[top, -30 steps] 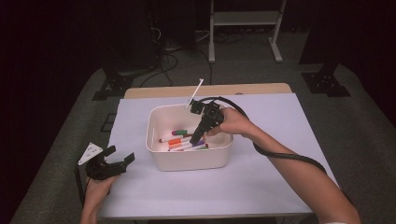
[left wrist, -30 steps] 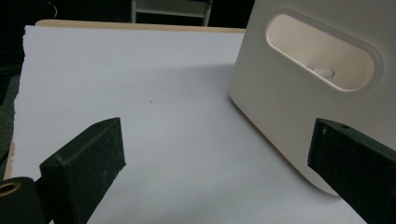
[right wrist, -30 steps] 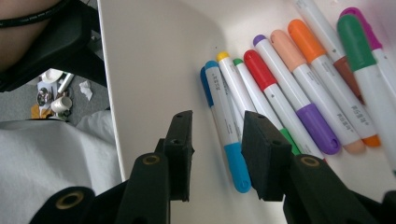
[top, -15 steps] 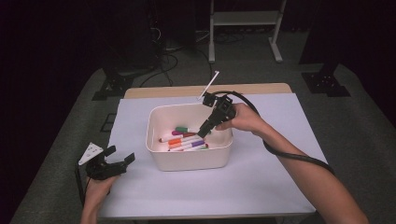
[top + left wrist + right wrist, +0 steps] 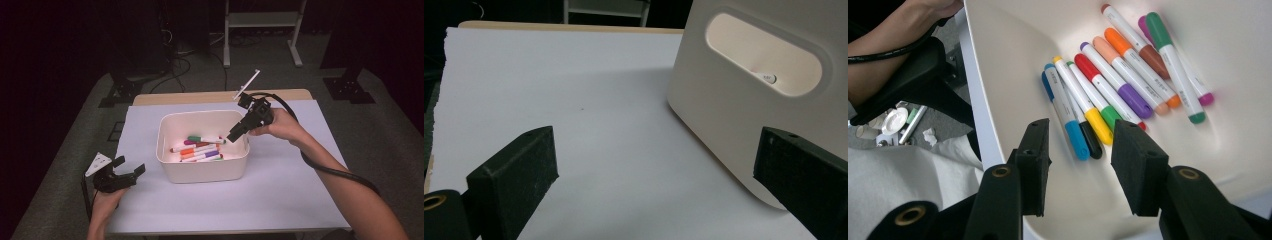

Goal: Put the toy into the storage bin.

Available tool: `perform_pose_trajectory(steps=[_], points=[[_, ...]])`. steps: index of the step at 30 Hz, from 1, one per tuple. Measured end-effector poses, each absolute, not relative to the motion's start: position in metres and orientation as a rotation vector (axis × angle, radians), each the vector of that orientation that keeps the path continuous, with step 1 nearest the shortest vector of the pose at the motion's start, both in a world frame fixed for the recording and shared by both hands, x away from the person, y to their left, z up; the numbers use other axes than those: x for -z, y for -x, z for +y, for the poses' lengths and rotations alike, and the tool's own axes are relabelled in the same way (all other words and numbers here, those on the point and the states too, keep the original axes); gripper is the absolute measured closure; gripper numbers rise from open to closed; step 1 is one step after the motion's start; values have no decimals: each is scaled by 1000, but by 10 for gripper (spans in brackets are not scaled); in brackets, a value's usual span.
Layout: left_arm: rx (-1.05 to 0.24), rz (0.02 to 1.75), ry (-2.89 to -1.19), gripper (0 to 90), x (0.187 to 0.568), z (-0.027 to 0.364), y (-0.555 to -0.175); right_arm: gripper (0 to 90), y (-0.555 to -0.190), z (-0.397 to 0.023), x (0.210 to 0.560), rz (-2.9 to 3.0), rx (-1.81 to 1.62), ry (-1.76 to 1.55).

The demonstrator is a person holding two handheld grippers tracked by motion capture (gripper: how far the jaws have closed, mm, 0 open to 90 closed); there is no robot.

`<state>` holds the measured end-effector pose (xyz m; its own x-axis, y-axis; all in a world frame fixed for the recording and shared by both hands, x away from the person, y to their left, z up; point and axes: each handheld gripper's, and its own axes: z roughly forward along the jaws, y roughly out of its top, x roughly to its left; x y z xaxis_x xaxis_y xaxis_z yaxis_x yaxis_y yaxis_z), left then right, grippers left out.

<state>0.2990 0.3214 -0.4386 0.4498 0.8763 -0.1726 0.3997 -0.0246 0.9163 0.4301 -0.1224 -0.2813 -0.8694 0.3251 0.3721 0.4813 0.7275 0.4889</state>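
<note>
High view: right gripper [image 5: 236,134] over the right rim of the white bin [image 5: 172,172], markers [image 5: 200,148] lying in the bin's bottom; left gripper [image 5: 131,172] at table's left edge, apart from the bin. Left gripper view: jaws wide, nothing between, bin wall just ahead. Right gripper view: jaws have just been opening, now half apart, empty, markers below.

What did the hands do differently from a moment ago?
The right tongs lifted up out of the white bin and drew back toward its right rim. Their jaws have just been opening, with nothing between them. The markers lie in the bin as before, and the left tongs stayed put, open, beside the bin.
</note>
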Motion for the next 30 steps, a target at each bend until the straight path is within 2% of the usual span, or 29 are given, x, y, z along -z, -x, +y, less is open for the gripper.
perform_pose_trajectory(steps=[12, 30], points=[[-558, 1129, -1632, 25, 439, 320, -299, 561, -420, -168, 276, -2650, 940, 737], [-559, 1126, -1643, 25, 439, 318, -299, 543, -409, -220, 302, -2584, 1006, 859]])
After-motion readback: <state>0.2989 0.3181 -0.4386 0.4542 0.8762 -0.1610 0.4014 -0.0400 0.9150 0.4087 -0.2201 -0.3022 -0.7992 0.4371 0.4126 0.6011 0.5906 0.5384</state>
